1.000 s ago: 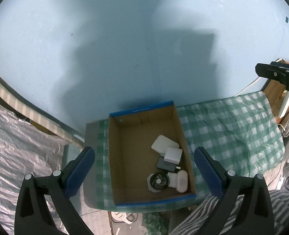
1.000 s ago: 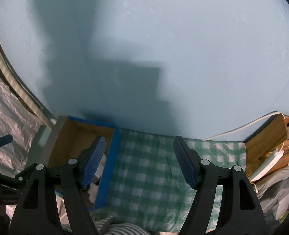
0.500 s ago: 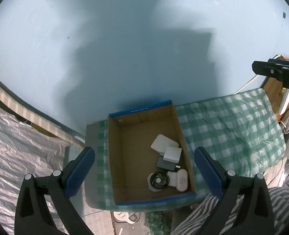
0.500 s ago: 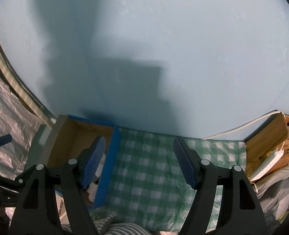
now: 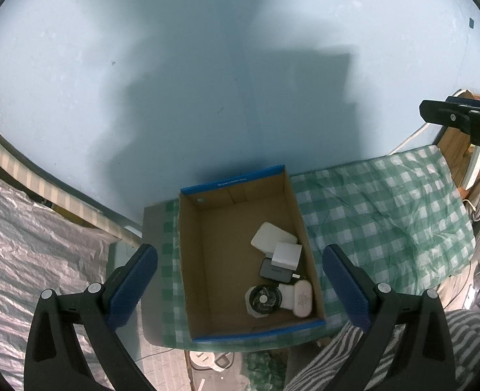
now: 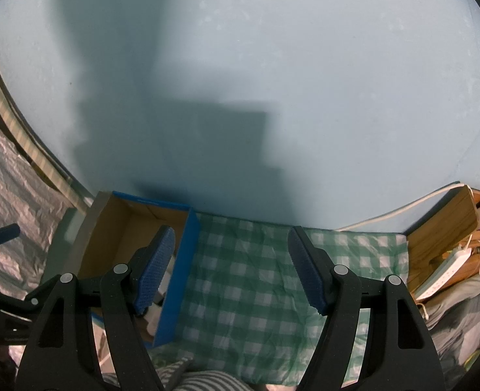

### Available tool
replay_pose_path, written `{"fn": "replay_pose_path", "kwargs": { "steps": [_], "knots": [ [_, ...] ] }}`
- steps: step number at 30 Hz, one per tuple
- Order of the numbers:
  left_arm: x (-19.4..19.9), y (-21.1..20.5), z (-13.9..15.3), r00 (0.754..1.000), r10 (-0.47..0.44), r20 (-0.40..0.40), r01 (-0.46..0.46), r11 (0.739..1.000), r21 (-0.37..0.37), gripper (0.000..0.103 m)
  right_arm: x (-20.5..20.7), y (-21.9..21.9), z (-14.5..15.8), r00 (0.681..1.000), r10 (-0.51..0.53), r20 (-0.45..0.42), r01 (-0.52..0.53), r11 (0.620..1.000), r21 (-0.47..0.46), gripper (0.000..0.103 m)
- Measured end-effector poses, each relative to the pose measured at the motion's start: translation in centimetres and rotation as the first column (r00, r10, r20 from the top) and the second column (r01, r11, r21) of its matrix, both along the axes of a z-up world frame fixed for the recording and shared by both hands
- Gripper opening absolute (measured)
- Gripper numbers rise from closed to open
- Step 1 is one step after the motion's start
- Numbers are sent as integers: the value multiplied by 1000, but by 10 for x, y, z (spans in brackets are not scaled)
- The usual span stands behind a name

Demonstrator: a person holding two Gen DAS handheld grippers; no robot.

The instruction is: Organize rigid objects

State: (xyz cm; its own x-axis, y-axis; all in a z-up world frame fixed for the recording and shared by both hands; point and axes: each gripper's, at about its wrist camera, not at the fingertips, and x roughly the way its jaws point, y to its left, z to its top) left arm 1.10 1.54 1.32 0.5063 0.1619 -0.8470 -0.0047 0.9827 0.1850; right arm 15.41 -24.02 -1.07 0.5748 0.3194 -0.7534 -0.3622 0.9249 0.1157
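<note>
A blue-rimmed cardboard box stands on the left end of a green checked cloth. In its right half lie a white square pad, a white cube charger, a dark grey power bank, a small black-faced fan and a white oval case. My left gripper hangs open and empty high above the box. My right gripper is open and empty above the cloth, right of the box. The right gripper shows at the right edge of the left wrist view.
A pale blue wall rises right behind the table. Silver plastic sheeting lies to the left. A wooden shelf with a power strip and cables stands at the right. Striped trousers show at the near edge.
Both grippers have stayed open and drifted only slightly; the box and its contents have not moved.
</note>
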Motion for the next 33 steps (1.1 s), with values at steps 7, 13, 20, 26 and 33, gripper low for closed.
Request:
{"fn": "replay_pose_path", "kwargs": {
  "steps": [7, 13, 20, 26, 33],
  "knots": [
    [-2, 0, -1, 1000, 2, -7, -2, 1000, -5, 102, -1, 0, 0, 1000, -5, -1, 5, 1000, 0, 71],
    [-2, 0, -1, 1000, 5, -6, -5, 1000, -7, 102, -2, -1, -1, 1000, -10, -2, 10, 1000, 1, 71],
    [-2, 1, 0, 1000, 2, -9, -2, 1000, -10, 102, -3, -2, -1, 1000, -9, -4, 9, 1000, 2, 71],
    [-2, 0, -1, 1000, 5, -11, -5, 1000, -11, 102, -3, -2, -1, 1000, -6, -5, 6, 1000, 4, 71],
    [-2, 0, -1, 1000, 9, -13, -10, 1000, -9, 102, -3, -2, -1, 1000, -3, -8, 3, 1000, 6, 71]
  ]
}}
